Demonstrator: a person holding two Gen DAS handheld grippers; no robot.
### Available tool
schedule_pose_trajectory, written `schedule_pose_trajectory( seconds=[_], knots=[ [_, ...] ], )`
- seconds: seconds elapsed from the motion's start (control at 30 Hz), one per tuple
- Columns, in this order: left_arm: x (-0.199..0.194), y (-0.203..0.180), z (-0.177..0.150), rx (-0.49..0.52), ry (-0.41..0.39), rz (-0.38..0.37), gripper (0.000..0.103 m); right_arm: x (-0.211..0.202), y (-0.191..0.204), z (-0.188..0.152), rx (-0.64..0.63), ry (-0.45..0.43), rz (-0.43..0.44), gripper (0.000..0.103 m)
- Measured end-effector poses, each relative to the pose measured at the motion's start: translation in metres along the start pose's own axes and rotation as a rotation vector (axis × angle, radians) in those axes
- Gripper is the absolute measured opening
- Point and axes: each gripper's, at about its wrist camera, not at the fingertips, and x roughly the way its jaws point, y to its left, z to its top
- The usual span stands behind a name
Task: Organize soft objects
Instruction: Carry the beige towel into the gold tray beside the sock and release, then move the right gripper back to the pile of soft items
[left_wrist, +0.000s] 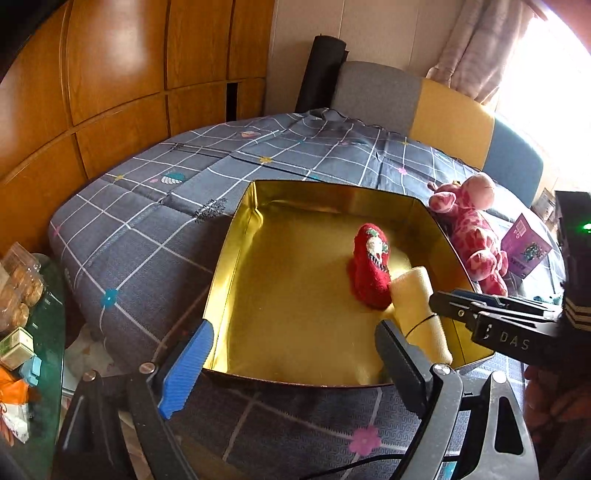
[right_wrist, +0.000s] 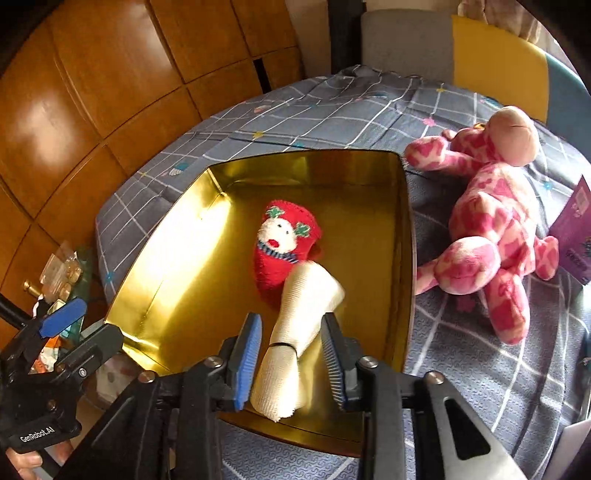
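Observation:
A gold tin box (left_wrist: 295, 295) (right_wrist: 184, 266) stands open on the grey checked bedspread (left_wrist: 140, 229). Inside it lie a red fuzzy sock with a reindeer face (left_wrist: 371, 266) (right_wrist: 284, 243) and a cream rolled cloth (left_wrist: 417, 306) (right_wrist: 299, 321) leaning on the sock. My right gripper (right_wrist: 291, 362) (left_wrist: 443, 302) hangs over the box's near right part; the roll sits between its blue pads with small gaps on both sides, so it is open. At the box's near edge my left gripper (left_wrist: 295, 365) (right_wrist: 79, 332) stands wide open and empty. A pink giraffe plush (left_wrist: 472, 229) (right_wrist: 495, 229) lies right of the box.
A purple carton (left_wrist: 524, 247) (right_wrist: 576, 229) sits beyond the plush. A glass side table (left_wrist: 44, 332) with snack packs stands at the left. Wooden wardrobe panels (left_wrist: 110, 74) rise behind the bed, and a grey, yellow and blue headboard (left_wrist: 443, 114) stands at the far end.

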Motion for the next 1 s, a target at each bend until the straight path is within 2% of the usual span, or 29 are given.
schedule_pose_trajectory(
  seconds=[0.27, 0.4, 0.8, 1.0],
  knots=[
    [-0.002, -0.009, -0.002, 0.025, 0.001, -0.003, 0.09, -0.032, -0.019, -0.012, 0.064, -0.078, -0.065, 0.035],
    [-0.004, -0.016, -0.004, 0.041, 0.011, -0.017, 0.09, -0.048, -0.032, -0.024, 0.113, -0.086, -0.087, 0.036],
    [-0.014, -0.035, -0.007, 0.084, 0.007, -0.039, 0.091, -0.084, -0.054, -0.062, 0.051, -0.133, -0.236, 0.036],
    [-0.016, -0.048, -0.006, 0.117, 0.011, -0.06, 0.091, -0.101, -0.08, -0.072, 0.08, -0.14, -0.286, 0.036]
  ],
)
